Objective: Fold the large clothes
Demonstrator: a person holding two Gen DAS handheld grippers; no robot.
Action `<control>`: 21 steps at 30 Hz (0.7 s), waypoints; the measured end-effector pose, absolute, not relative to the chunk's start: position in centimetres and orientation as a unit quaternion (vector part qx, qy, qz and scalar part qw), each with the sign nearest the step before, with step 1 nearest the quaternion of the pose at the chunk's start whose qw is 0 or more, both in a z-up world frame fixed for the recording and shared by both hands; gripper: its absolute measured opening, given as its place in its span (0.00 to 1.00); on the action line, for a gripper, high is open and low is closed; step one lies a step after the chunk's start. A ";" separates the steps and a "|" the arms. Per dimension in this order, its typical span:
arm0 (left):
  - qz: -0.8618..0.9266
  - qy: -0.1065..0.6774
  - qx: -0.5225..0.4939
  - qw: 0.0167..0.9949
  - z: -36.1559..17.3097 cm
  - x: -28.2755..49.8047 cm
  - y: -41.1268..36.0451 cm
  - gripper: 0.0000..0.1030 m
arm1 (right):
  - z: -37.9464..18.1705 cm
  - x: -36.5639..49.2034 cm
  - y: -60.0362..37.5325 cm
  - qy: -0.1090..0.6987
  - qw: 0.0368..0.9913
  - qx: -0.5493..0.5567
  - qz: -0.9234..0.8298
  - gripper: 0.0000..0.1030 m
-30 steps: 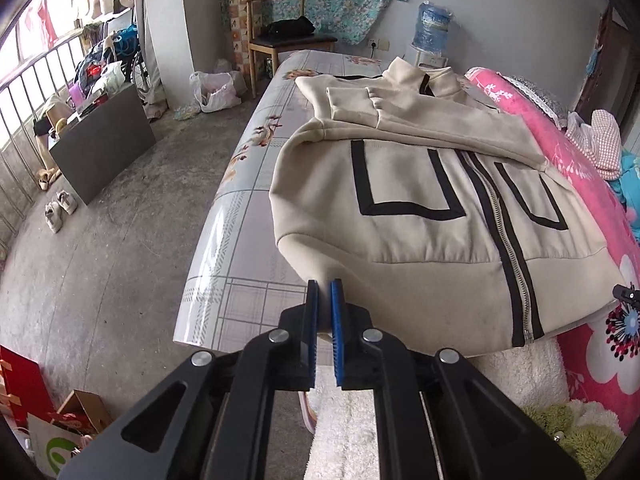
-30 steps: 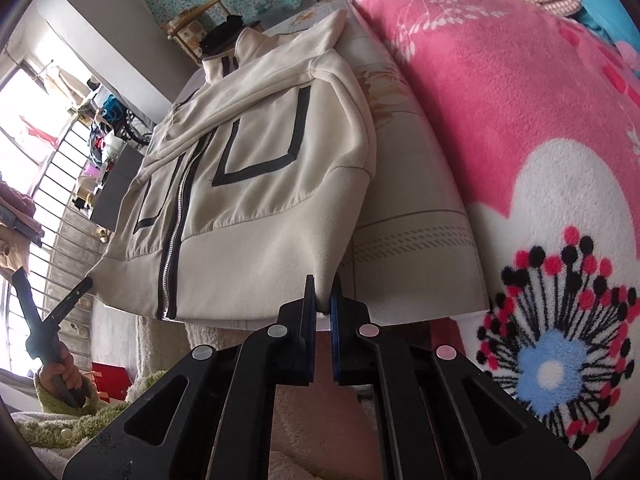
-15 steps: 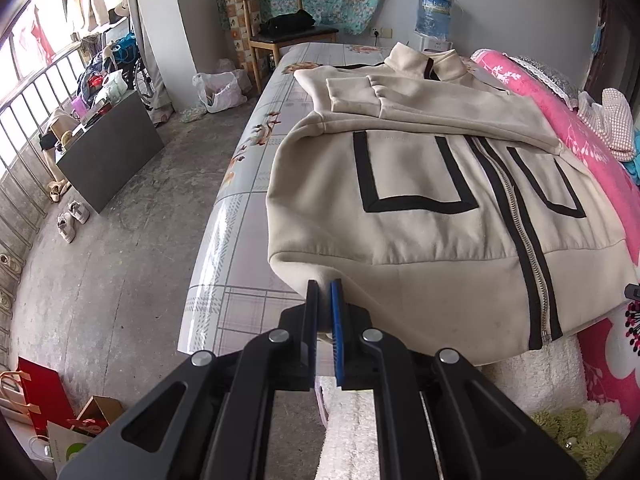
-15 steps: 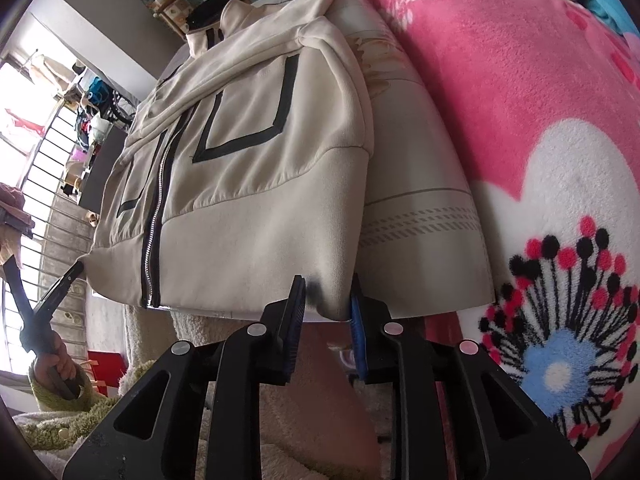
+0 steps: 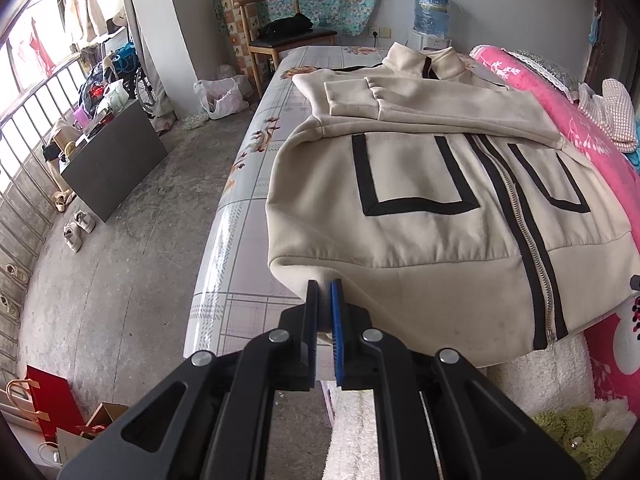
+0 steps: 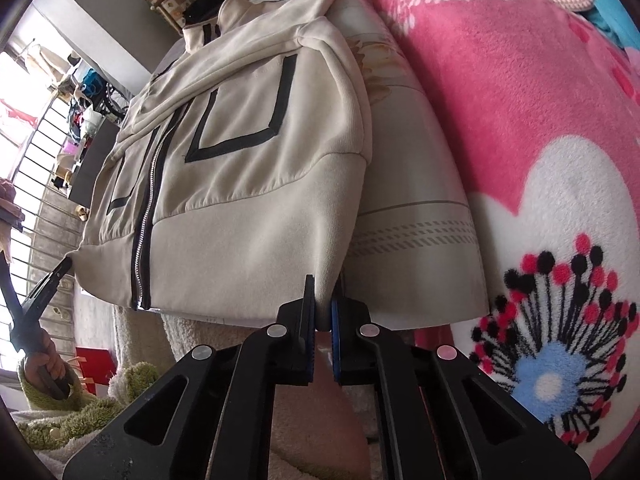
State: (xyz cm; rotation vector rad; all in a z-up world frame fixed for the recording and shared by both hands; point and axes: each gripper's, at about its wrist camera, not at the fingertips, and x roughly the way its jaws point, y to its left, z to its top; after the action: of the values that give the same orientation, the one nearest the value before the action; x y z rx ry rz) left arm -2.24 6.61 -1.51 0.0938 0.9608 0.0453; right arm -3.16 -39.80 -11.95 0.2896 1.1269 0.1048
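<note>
A cream zip-up jacket (image 5: 432, 216) with black stripes lies front up on the bed, sleeves folded across its chest, collar at the far end. Its hem hangs over the bed's near edge. My left gripper (image 5: 325, 292) is shut on the hem's left corner. My right gripper (image 6: 325, 300) is shut on the hem's right corner; the jacket (image 6: 240, 168) fills the left of that view. The left gripper (image 6: 44, 292) and the hand holding it show at the far left of the right wrist view.
The bed has a grey patterned sheet (image 5: 244, 200) and a pink flowered blanket (image 6: 520, 120) along its right side. A wooden chair (image 5: 280, 40) and a water jug (image 5: 432, 8) stand beyond the bed. A dark cabinet (image 5: 112, 160) and shoes sit on the concrete floor at left.
My right gripper opened half a second ago and has closed again on the hem corner. The left gripper stayed shut on its corner and the jacket hem shifted slightly nearer.
</note>
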 end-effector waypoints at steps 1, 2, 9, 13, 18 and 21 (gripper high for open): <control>0.022 0.462 0.046 0.886 -1.5 -2.2 6.6 0.06 | -11.8 -3.1 -39.8 0.529 0.836 0.137 0.050 0.04; 0.022 0.462 0.046 0.886 -1.5 -2.2 6.6 0.06 | -11.6 -3.2 -39.8 0.527 0.837 0.139 0.051 0.04; 0.012 0.452 0.026 0.892 -1.2 -2.1 7.2 0.06 | -10.7 -2.8 -40.3 0.504 0.843 0.179 0.063 0.04; -0.006 0.435 0.000 0.900 -0.6 -2.0 7.8 0.06 | -9.7 -2.9 -40.5 0.482 0.849 0.202 0.073 0.04; -0.033 0.413 -0.035 0.910 0.9 -1.3 8.7 0.06 | -8.3 -2.8 -40.9 0.455 0.857 0.228 0.079 0.04; -0.045 0.403 -0.054 0.912 1.7 -0.2 9.4 0.06 | -7.4 -2.3 -41.2 0.440 0.861 0.241 0.085 0.04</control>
State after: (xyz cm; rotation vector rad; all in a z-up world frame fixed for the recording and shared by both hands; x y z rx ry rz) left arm -0.21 9.37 1.65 -0.1117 0.8311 -0.0924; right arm -2.28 -41.25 -7.35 0.5067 0.9232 0.1784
